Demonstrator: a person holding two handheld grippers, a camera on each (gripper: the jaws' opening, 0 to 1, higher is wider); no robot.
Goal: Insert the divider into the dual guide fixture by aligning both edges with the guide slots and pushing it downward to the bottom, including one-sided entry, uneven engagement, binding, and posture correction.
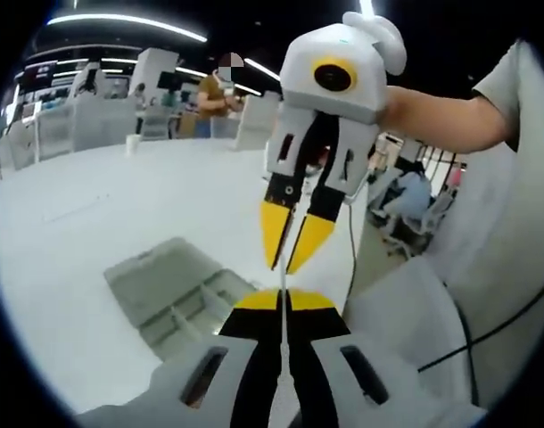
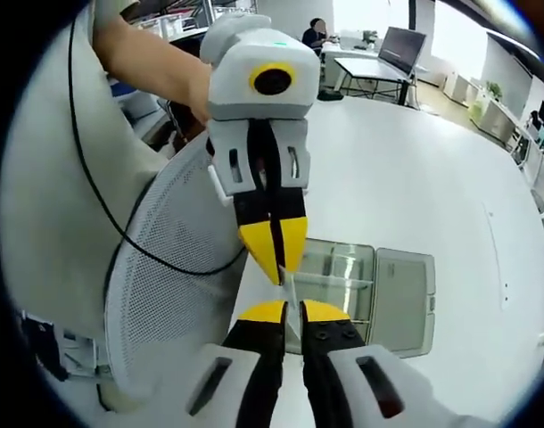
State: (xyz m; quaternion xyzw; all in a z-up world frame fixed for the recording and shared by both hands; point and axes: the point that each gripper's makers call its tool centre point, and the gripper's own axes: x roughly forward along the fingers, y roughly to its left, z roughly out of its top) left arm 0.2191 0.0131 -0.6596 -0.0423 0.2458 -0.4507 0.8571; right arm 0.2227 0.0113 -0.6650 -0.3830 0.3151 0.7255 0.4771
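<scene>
In the left gripper view, the yellow-tipped jaws of the left gripper (image 1: pixel 284 299) are seen closed on the thin, clear divider (image 1: pixel 281 278), whose edge runs up as a pale line from between them. The upper end of that same divider is pinched by the jaws of the right gripper (image 1: pixel 290 259), which comes down from above with its tips drawn together. The divider is thus held in the air by both grippers, above the fixture and not in its slots.

In the right gripper view, the same hold is shown from the other side: the right gripper (image 2: pixel 290 309) grips the divider (image 2: pixel 291 290) from below, and the left gripper (image 2: pixel 274 266) from above.

Beyond the jaws, the translucent grey guide fixture (image 1: pixel 169 294) is seen lying open on the white tabletop (image 1: pixel 94 223). A mesh-backed chair (image 2: pixel 169 276) stands beside the tabletop edge.
</scene>
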